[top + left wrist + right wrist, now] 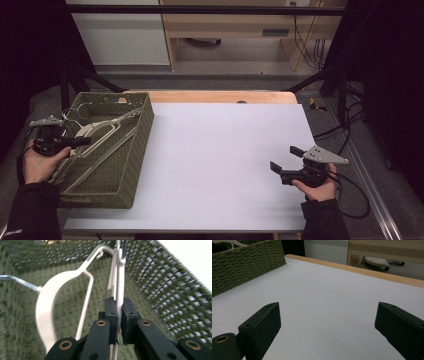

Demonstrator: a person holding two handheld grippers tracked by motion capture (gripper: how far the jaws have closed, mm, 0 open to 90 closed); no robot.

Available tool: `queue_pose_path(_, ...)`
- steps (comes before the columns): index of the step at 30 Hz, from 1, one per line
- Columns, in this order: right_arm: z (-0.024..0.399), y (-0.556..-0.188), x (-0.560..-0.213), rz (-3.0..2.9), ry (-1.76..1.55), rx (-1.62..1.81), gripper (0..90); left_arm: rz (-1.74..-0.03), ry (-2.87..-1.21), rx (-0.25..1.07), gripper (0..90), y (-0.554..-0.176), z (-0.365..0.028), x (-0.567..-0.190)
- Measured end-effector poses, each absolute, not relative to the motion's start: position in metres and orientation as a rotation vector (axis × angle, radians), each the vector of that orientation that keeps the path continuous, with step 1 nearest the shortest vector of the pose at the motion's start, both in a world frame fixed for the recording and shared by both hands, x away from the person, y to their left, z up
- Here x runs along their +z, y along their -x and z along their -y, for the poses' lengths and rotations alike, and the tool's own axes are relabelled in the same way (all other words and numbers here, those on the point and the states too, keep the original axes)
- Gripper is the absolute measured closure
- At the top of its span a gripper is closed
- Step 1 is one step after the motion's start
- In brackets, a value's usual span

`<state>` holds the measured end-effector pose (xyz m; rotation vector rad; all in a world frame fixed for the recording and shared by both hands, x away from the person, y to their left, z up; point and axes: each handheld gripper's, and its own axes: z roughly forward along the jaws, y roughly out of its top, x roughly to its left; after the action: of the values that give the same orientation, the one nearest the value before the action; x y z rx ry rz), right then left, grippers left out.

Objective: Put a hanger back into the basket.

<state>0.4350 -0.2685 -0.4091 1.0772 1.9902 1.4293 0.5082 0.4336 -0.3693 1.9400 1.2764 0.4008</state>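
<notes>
Cream plastic hanger [119,277] lies inside the olive woven basket [131,165] at the white surface's [220,160] left; left gripper [119,317] jaws clamp its bar. Right gripper [327,322] jaws gape wide, empty.

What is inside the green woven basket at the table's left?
Cream hangers with metal hooks lie in the basket; the left gripper is shut on one hanger's edge. How many lie stacked is unclear, since they overlap.

Tongs [329,325] wide apart over table [324,295], basket [244,262] nearby.
</notes>
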Motion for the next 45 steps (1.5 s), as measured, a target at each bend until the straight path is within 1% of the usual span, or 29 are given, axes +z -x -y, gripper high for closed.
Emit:
queue_pose_path(7,0.269,-0.435,-0.409,-1.99,-1.081,1.429,7.1,-1.376,-1.976,0.443,83.1,-0.512,-0.434,-0.373)
queue_pose_path(12,0.269,-0.435,-0.409,-1.993,-1.081,1.429,7.1,-1.425,-1.991,0.43,82.6,-0.514,-0.435,-0.371)
queue_pose_path(15,0.268,-0.435,-0.409,-1.995,-1.079,1.429,7.1,-1.451,-2.014,0.457,81.5,-0.516,-0.434,-0.372)
queue_pose_path(16,0.268,-0.435,-0.409,-1.996,-1.079,1.43,7.1,-1.486,-2.02,0.48,80.9,-0.516,-0.433,-0.374)
queue_pose_path(18,0.268,-0.435,-0.409,-1.997,-1.077,1.428,7.1,-1.517,-2.049,0.508,77.2,-0.516,-0.434,-0.377)
queue_pose_path(20,0.268,-0.435,-0.409,-1.996,-1.078,1.428,7.0,-1.527,-2.017,0.494,74.9,-0.514,-0.438,-0.379)
queue_pose_path(22,0.268,-0.435,-0.409,-1.996,-1.079,1.43,7.0,-1.546,-1.996,0.509,72.0,-0.511,-0.44,-0.379)
queue_pose_path(24,0.268,-0.435,-0.41,-1.996,-1.079,1.425,6.9,-1.567,-1.997,0.547,64.4,-0.509,-0.442,-0.377)
queue_pose_path(25,0.268,-0.435,-0.41,-1.998,-1.079,1.424,6.8,-1.567,-1.992,0.551,62.1,-0.507,-0.443,-0.375)
queue_pose_path(27,0.268,-0.435,-0.41,-2.001,-1.074,1.424,6.7,-1.558,-1.944,0.585,56.5,-0.502,-0.442,-0.369)
queue_pose_path(28,0.268,-0.435,-0.409,-1.994,-1.08,1.428,6.6,-1.541,-1.926,0.602,55.7,-0.5,-0.441,-0.366)
queue_pose_path(30,0.269,-0.435,-0.409,-1.991,-1.073,1.432,6.5,-1.491,-1.894,0.624,50.9,-0.494,-0.437,-0.359)
queue_pose_path(31,0.269,-0.435,-0.409,-1.989,-1.08,1.433,6.4,-1.465,-1.87,0.641,50.5,-0.491,-0.433,-0.355)
queue_pose_path(33,0.27,-0.434,-0.408,-1.986,-1.075,1.441,6.2,-1.392,-1.825,0.667,45.4,-0.483,-0.423,-0.346)
queue_pose_path(37,0.271,-0.434,-0.407,-1.98,-1.072,1.45,5.7,-1.246,-1.761,0.678,37.9,-0.467,-0.402,-0.332)
queue_pose_path(39,0.271,-0.433,-0.407,-1.977,-1.068,1.451,5.3,-1.154,-1.756,0.652,35.1,-0.457,-0.388,-0.326)
queue_pose_path(42,0.271,-0.433,-0.406,-1.974,-1.06,1.456,5.0,-1.05,-1.728,0.647,31.1,-0.444,-0.367,-0.321)
queue_pose_path(45,0.271,-0.432,-0.405,-1.974,-1.05,1.461,4.6,-0.975,-1.71,0.636,24.6,-0.435,-0.349,-0.32)
